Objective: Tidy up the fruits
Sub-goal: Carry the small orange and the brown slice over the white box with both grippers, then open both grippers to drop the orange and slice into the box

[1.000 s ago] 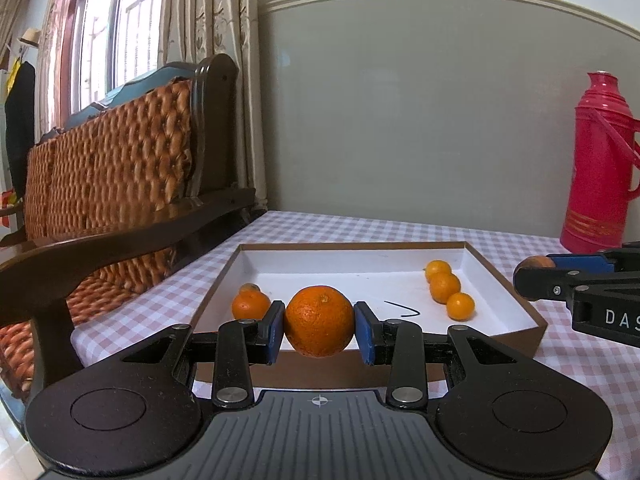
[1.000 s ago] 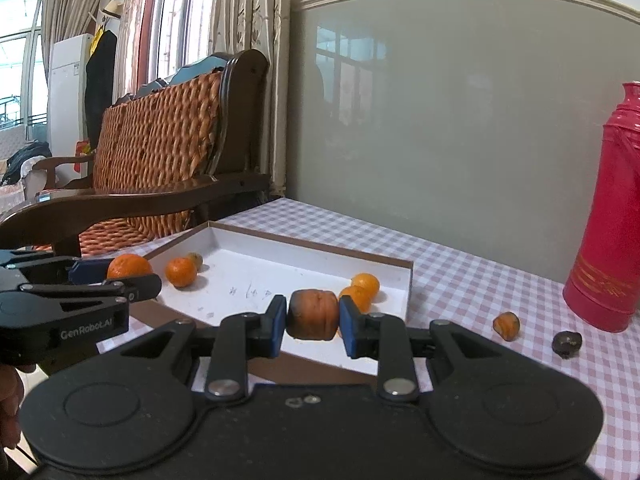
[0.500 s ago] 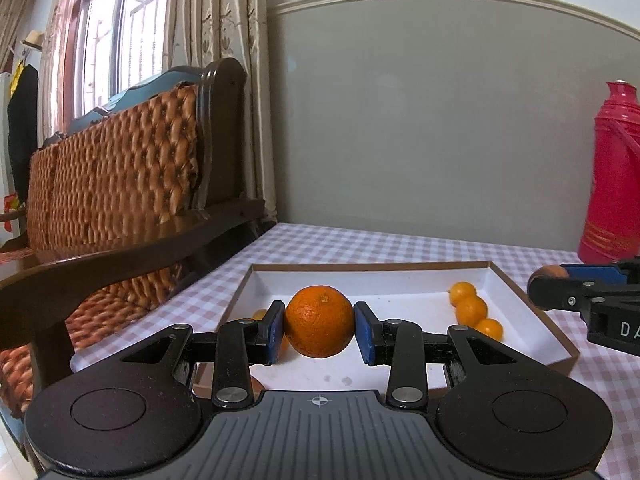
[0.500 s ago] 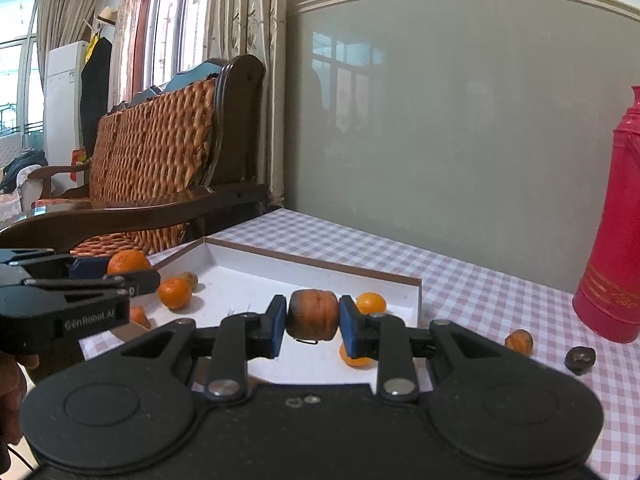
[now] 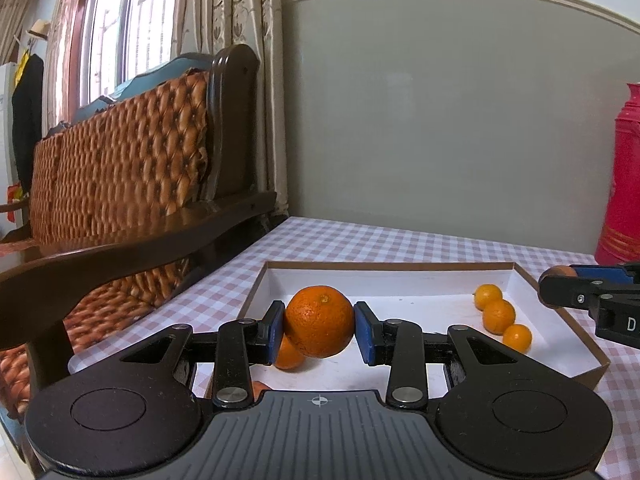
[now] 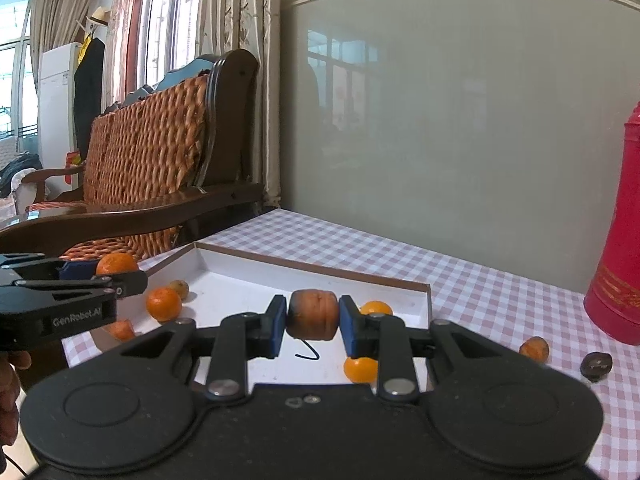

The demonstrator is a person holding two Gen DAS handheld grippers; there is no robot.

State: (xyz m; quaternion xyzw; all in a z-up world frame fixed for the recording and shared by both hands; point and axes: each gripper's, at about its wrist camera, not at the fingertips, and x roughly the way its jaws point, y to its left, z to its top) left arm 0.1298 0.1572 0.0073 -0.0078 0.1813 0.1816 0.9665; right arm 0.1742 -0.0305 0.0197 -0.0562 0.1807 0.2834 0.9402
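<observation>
Checked cloth tablecloth [image 5: 400, 246], glossy dark wood chair arm [image 5: 132, 248], matt white tray [image 5: 400, 284]

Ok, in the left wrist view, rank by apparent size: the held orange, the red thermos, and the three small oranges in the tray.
1. red thermos, though cut off by the frame edge.
2. held orange; nearness to the camera inflates it.
3. three small oranges; roughly alike, not ranked.

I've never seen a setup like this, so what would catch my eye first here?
Probably the left gripper pinching a bright orange over the white tray. Next, the right gripper clamps a darker, squashed fruit above the same tray. A row of three small oranges lies in the tray's right side, and a red flask stands on the checked cloth.
</observation>
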